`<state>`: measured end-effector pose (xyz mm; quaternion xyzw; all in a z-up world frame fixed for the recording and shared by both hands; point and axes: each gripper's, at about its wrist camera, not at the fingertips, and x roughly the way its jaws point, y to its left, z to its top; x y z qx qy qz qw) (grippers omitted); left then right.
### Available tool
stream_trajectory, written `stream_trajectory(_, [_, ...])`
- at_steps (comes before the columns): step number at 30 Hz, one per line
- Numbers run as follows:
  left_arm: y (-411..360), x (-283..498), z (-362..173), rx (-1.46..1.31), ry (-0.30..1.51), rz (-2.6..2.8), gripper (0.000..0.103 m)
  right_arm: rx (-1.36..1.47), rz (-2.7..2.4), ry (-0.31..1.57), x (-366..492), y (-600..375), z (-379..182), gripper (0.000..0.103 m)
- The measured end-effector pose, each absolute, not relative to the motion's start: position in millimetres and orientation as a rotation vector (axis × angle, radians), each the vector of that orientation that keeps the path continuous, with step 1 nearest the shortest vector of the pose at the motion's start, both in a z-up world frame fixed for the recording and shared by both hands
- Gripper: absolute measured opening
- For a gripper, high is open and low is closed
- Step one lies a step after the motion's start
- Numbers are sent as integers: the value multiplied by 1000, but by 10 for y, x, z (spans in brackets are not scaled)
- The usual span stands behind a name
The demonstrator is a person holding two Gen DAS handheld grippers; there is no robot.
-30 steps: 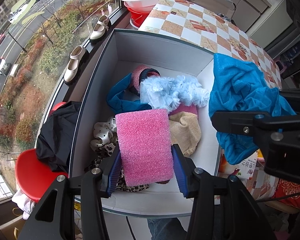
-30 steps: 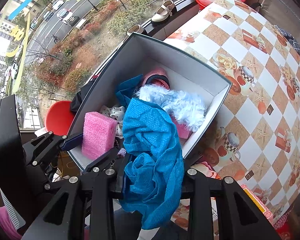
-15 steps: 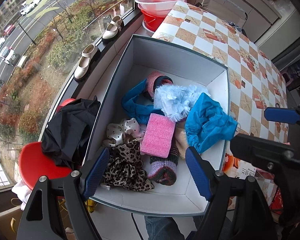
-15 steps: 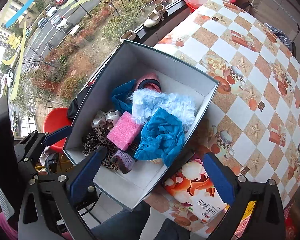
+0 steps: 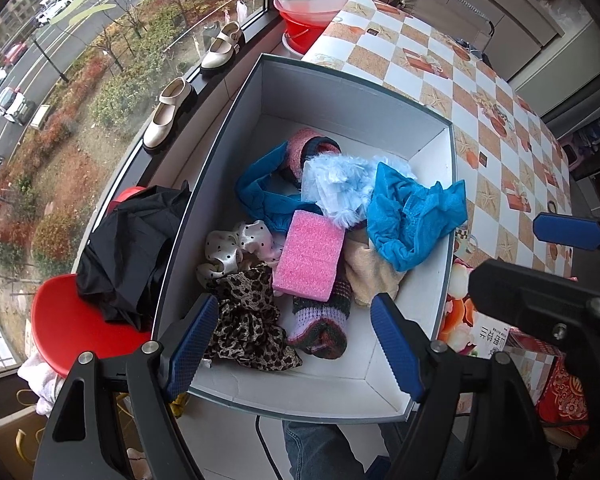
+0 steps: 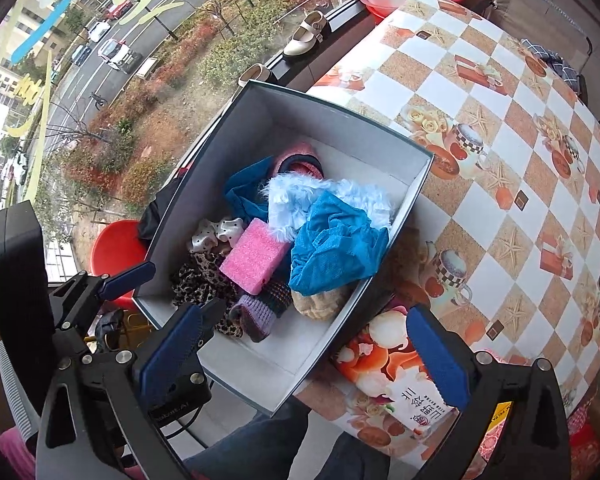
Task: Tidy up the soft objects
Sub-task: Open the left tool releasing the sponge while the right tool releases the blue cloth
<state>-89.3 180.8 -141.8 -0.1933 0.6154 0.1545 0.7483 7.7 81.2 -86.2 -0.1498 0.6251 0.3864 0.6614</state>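
A grey box (image 5: pixel 356 108) (image 6: pixel 340 128) with a white inside holds the soft things. A pink sponge (image 5: pixel 308 256) (image 6: pixel 254 256) lies in its middle. A blue mesh cloth (image 5: pixel 412 216) (image 6: pixel 332 248) drapes over the right wall. A pale blue fluffy piece (image 5: pixel 340 184) (image 6: pixel 300 200), a leopard scrunchie (image 5: pixel 248 316), a polka-dot scrunchie (image 5: pixel 228 252), a knitted sock (image 5: pixel 320 324) and a beige cloth (image 5: pixel 368 276) lie around them. My left gripper (image 5: pixel 296 344) is open and empty above the box's near end. My right gripper (image 6: pixel 304 360) is open and empty over the near right corner.
The box sits at the edge of a table with a checked cloth (image 6: pixel 500 128). A printed packet (image 6: pixel 388 384) lies by the box's near right side. A red stool (image 5: pixel 72 324) with a black garment (image 5: pixel 132 248) stands left. Shoes (image 5: pixel 168 114) rest on the window sill; red basins (image 5: pixel 320 0) stand behind.
My left gripper opened and let go of the pink sponge; my right gripper opened and let go of the blue cloth. Both things now lie in the box, and both grippers have drawn back.
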Motion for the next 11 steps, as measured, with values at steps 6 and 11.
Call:
stream_trajectory(6, [1807,-903,-1446,-429,1350,343,81,-333,860,1411,85,771,-844,103])
stream_trajectory(11, [1791,-944,-1352,-453,1246,271,81,-340,859,1414,63,764,-848,103])
